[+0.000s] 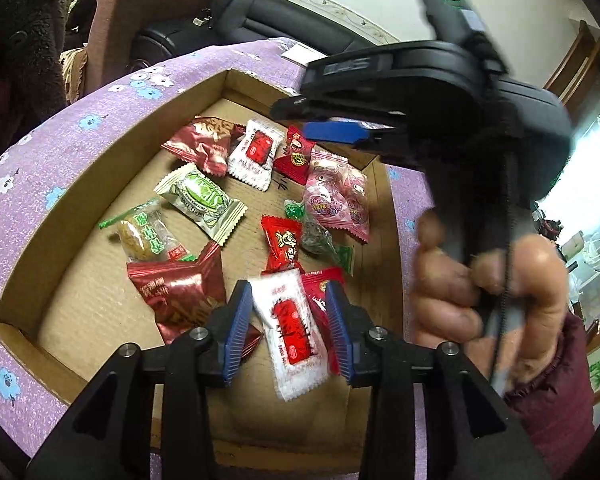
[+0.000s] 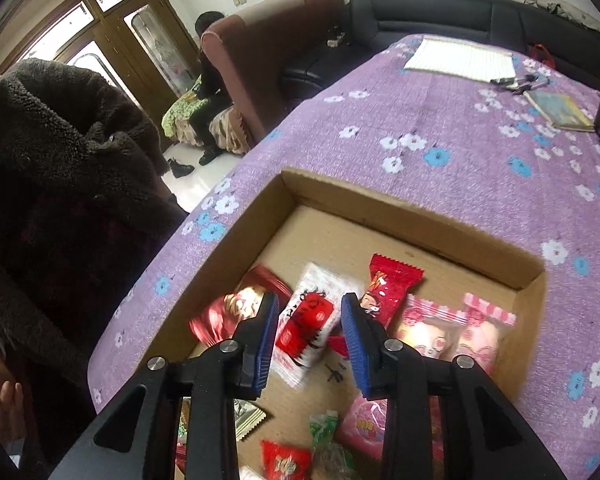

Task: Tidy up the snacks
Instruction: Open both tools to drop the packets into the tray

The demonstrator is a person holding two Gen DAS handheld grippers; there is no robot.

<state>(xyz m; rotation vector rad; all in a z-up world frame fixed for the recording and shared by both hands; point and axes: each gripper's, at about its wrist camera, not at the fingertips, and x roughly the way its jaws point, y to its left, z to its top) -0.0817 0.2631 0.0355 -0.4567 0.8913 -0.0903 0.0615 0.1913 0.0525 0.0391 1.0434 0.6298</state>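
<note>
Left gripper (image 1: 288, 330): jaws apart, white-and-red snack packet (image 1: 290, 330) lying loose between them. Right gripper (image 2: 310, 338): jaws apart over a similar white packet (image 2: 306, 324). Both packets lay among assorted snacks in cardboard tray (image 1: 100, 152) on purple floral tablecloth (image 2: 440, 120).

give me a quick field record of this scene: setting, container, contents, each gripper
setting: table under a purple floral cloth
container: shallow cardboard box, open top
contents: loose wrapped snacks, red, white, green and pink
left gripper: jaws apart around a white and red packet, pads not pressing it
right gripper: jaws apart over another white and red packet, not gripping
elsewhere: notepad at the table's far end
</note>
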